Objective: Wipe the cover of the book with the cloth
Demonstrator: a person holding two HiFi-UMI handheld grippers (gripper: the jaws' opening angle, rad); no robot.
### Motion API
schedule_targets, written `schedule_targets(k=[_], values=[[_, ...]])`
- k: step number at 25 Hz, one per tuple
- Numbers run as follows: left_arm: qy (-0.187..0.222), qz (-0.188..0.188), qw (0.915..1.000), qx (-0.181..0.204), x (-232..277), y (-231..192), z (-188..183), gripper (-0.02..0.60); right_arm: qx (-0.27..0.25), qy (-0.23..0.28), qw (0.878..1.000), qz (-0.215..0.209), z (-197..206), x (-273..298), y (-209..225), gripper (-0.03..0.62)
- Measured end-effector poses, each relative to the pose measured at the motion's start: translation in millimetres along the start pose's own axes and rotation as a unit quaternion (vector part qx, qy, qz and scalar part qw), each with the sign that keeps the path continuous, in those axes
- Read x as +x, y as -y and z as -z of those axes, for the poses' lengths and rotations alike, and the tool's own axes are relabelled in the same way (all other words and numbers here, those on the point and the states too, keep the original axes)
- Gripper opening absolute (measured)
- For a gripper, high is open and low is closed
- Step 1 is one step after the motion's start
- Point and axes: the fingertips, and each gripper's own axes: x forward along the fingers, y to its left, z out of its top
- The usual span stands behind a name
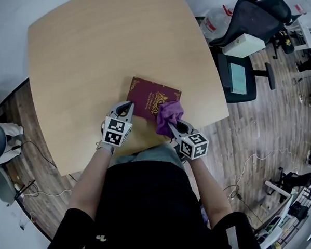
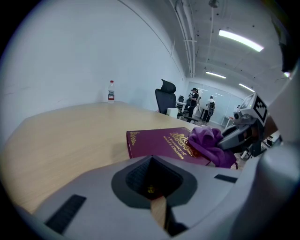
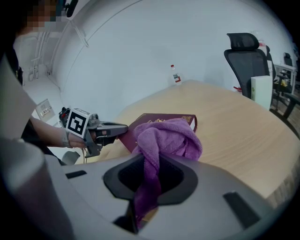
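Observation:
A maroon book (image 1: 150, 97) with gold lettering lies flat near the front edge of the wooden table (image 1: 89, 57). A bunched purple cloth (image 1: 169, 114) rests on the book's near right corner, and my right gripper (image 1: 174, 127) is shut on it; in the right gripper view the cloth (image 3: 166, 136) runs down between the jaws. My left gripper (image 1: 127, 108) is shut with nothing in it, its tips at the book's near left edge. In the left gripper view the book (image 2: 154, 140) and cloth (image 2: 208, 143) lie just ahead of the jaws.
A water bottle (image 2: 111, 90) stands at the table's far edge. A black office chair (image 1: 249, 23) with a white box (image 1: 243, 45) is off the right side. Two people (image 2: 193, 98) stand far back in the room. The table's front edge is close to my body.

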Motion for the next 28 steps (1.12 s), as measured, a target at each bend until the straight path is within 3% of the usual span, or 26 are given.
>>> schedule_targets(k=[12,28], values=[[0.005,0.005,1.0,0.003,1,1,-1,0.018,-0.017,-0.036,0.999,-0.025,4,11,-18,0.074],[0.011,0.0,0.9999,0.003,0,2,-3,0.018,0.009,-0.065,0.998,-0.002,-21,35,-9,0.071]])
